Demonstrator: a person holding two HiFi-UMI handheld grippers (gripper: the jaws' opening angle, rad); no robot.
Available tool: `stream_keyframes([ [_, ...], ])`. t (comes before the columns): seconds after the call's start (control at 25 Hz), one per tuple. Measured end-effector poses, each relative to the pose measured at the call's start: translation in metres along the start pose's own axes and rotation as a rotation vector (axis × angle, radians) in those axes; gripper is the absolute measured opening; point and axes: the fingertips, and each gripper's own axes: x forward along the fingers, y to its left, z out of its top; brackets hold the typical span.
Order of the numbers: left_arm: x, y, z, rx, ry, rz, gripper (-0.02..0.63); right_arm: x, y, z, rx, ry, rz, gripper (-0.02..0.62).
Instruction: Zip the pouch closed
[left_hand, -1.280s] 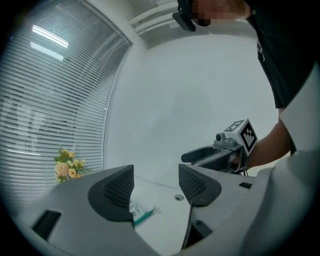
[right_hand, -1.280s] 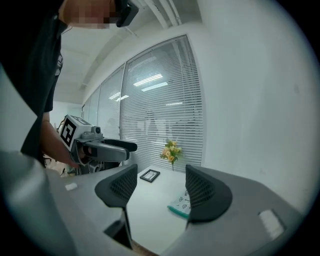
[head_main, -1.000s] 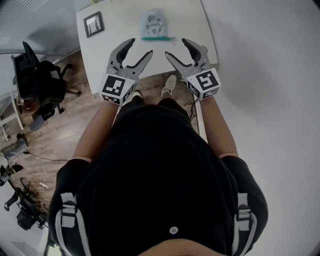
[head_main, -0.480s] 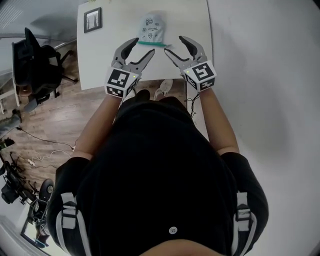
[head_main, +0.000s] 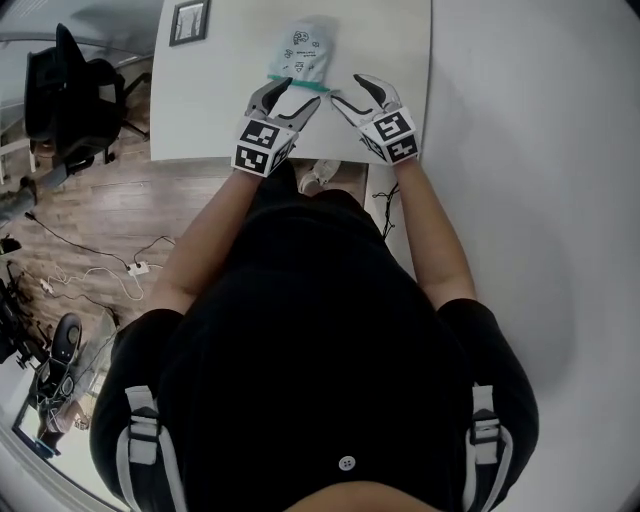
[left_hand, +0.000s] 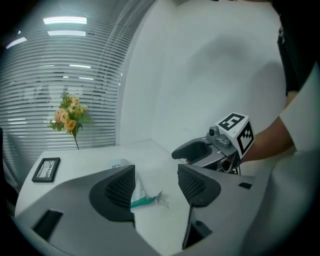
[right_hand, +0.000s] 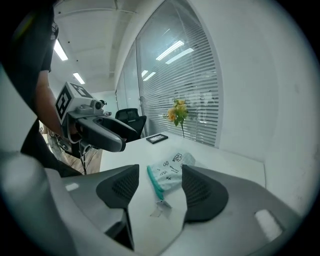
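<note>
Teal zip edge (head_main: 300, 86) of the pouch (head_main: 303, 52) runs crosswise on the worktop (head_main: 205, 100), just ahead of both tongs. Left tongs (head_main: 296, 93) gape empty near its left end. Right tongs (head_main: 350, 88), wide and just closing slightly, grip nothing and are nearest the pull tab (right_hand: 161, 204).

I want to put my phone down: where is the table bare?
Bare: between picture frame and pouch, and right of the pouch to the table edge. Crowded: the zipper end, where left gripper and right gripper hover.

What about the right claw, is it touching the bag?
Apart. The left gripper view shows bare table between the right gripper and the pouch. Its open jaws, nothing between them, have just been closing slightly.
</note>
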Motion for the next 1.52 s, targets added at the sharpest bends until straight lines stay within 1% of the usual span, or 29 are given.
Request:
stream_keyframes([
  [0.16, 0.017, 0.005, -0.029, -0.03, 0.07, 0.014, 0.262, 0.017, -0.002, -0.024, -0.031, 0.071, 0.028, 0.273],
  [0.28, 0.029, 0.005, -0.05, -0.047, 0.126, 0.013, 0.254, 0.026, 0.001, -0.037, -0.06, 0.121, 0.059, 0.253],
  [0.36, 0.037, 0.007, -0.063, -0.046, 0.161, 0.011, 0.244, 0.033, -0.001, -0.044, -0.08, 0.147, 0.067, 0.227],
  [0.52, 0.051, 0.01, -0.085, -0.065, 0.226, -0.001, 0.236, 0.045, -0.004, -0.061, -0.114, 0.202, 0.08, 0.209],
  [0.72, 0.068, 0.006, -0.099, -0.087, 0.276, -0.017, 0.224, 0.055, -0.008, -0.084, -0.138, 0.267, 0.108, 0.195],
  [0.92, 0.084, 0.0, -0.119, -0.102, 0.341, -0.037, 0.209, 0.064, -0.011, -0.098, -0.164, 0.328, 0.132, 0.172],
  [1.12, 0.099, -0.009, -0.128, -0.123, 0.37, -0.061, 0.179, 0.065, -0.013, -0.11, -0.204, 0.385, 0.157, 0.161],
  [1.32, 0.107, -0.011, -0.133, -0.145, 0.411, -0.066, 0.167, 0.071, -0.012, -0.117, -0.223, 0.416, 0.174, 0.135],
  [1.4, 0.109, -0.013, -0.136, -0.144, 0.422, -0.068, 0.158, 0.071, -0.011, -0.12, -0.229, 0.422, 0.181, 0.109],
  [1.52, 0.112, -0.012, -0.141, -0.148, 0.436, -0.064, 0.146, 0.073, -0.01, -0.122, -0.24, 0.431, 0.195, 0.104],
])
